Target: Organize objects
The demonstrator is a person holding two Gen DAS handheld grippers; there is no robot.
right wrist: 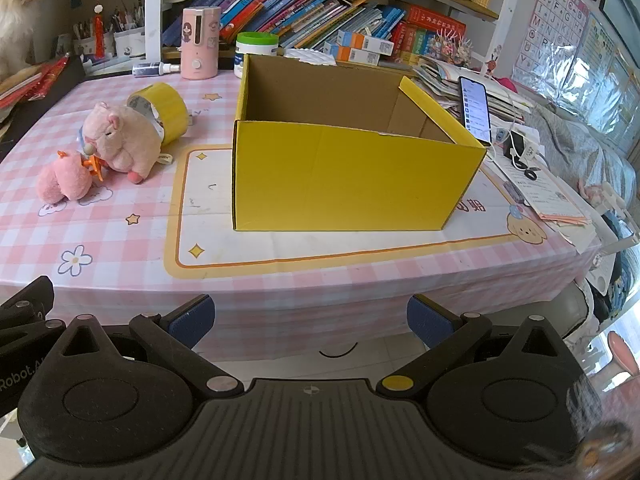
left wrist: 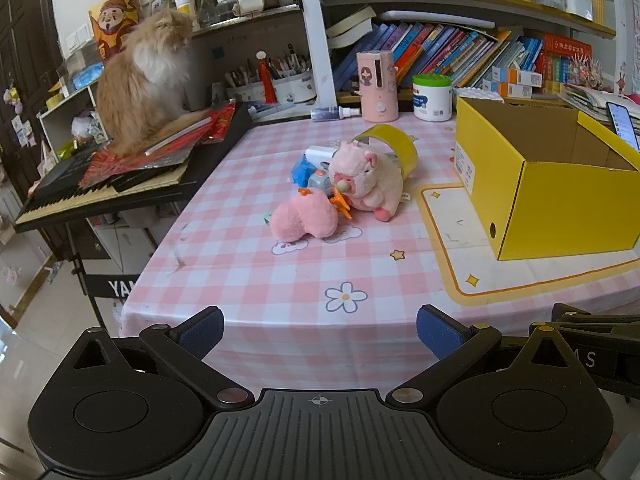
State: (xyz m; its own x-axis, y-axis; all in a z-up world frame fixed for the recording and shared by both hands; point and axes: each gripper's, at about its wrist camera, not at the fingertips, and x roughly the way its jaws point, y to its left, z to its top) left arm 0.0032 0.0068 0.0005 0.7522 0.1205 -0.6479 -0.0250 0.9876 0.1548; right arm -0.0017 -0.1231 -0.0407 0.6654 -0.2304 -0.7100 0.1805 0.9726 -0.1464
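Left claw: released, jaws wide apart, empty, hanging at the near table edge.
Right claw: released, jaws wide apart, empty, also at the near edge.
Toy pile: well ahead of the left claw, mid-table; ahead and far left of the right claw.
Box: one, yellow, open-topped, straight ahead of the right claw, right of the pile.
Plush toys: two, a pig and a pink one, touching.
Tape roll: one, behind the pig.
Cat: one, on the keyboard.
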